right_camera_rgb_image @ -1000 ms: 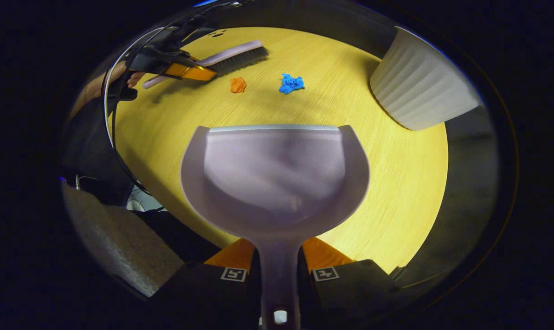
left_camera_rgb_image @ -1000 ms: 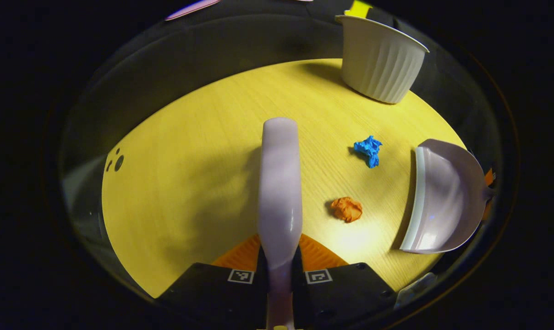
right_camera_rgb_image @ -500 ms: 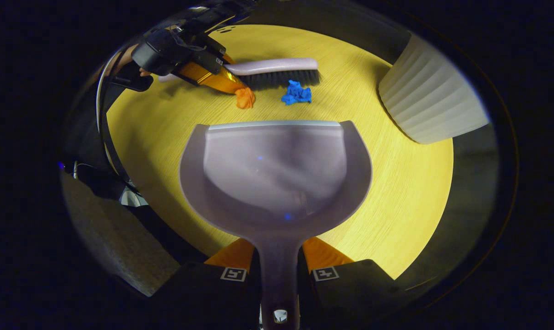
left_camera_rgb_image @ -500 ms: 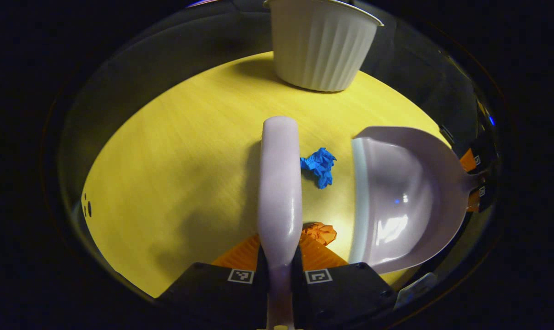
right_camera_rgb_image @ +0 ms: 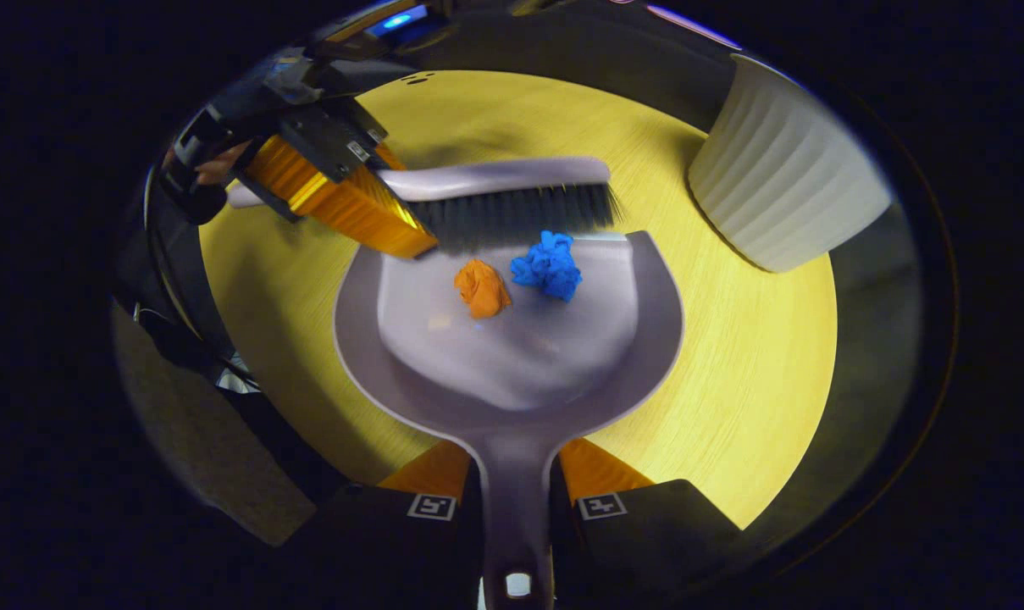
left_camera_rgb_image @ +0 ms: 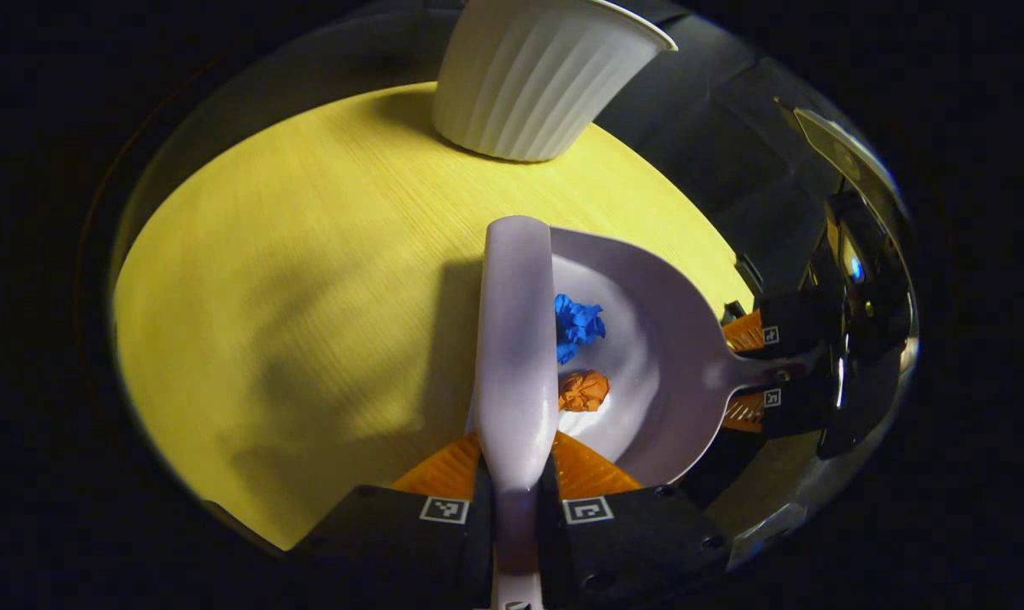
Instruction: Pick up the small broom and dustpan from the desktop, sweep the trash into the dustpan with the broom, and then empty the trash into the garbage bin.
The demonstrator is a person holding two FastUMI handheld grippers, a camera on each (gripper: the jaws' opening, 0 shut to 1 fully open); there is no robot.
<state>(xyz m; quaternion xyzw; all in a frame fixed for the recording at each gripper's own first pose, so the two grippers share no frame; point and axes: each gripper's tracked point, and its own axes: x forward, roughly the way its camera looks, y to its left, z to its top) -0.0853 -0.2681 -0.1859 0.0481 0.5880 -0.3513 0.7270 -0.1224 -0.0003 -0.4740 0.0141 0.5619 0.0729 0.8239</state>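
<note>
Left gripper jaws tight on pale broom handle; dark bristles at dustpan lip. Right gripper jaws tight on dustpan handle. Orange wad + blue wad inside pan, on yellow worktop. White ribbed bin nr far edge.

The broom is sweeping across to the dustpan lip, and the orange scrap and blue scrap, earlier loose on the table, are now lying inside the pan.
</note>
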